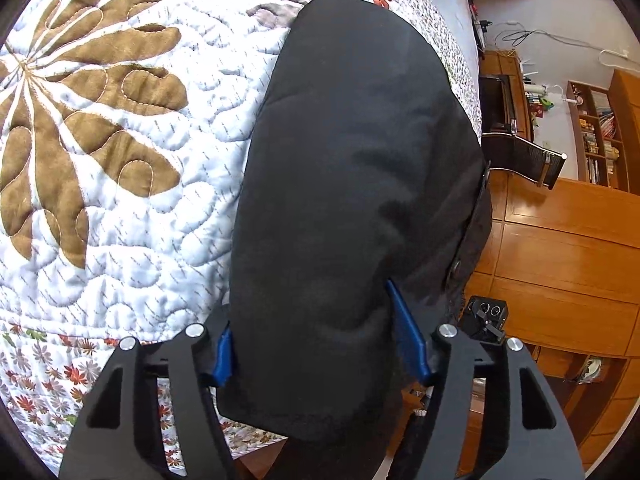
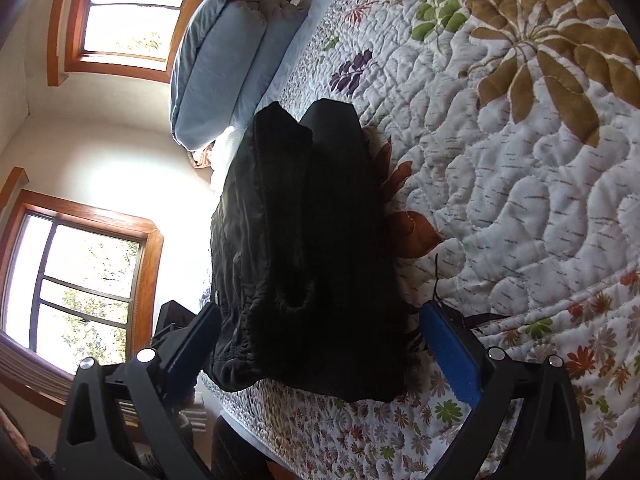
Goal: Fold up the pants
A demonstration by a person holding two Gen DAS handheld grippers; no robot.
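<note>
Black pants [image 1: 352, 184] lie folded lengthwise on a quilted floral bedspread [image 1: 120, 160]. In the left wrist view the cloth fills the space between the blue pads [image 1: 408, 336] of my left gripper [image 1: 316, 332], whose jaws stand wide with the near end of the pants bunched between them. In the right wrist view the pants [image 2: 312, 248] lie near the bed's edge with the elastic waistband at the left. My right gripper [image 2: 320, 344] is open, its blue pads [image 2: 452, 356] on either side of the near end, not closed on it.
Light blue pillows [image 2: 224, 68] are stacked at the head of the bed. Two windows [image 2: 80, 272] are in the wall beyond. A wooden floor, cabinets [image 1: 568, 240] and a bookshelf [image 1: 600, 136] lie past the bed's edge. A small black device [image 1: 486, 316] sits beside my left gripper.
</note>
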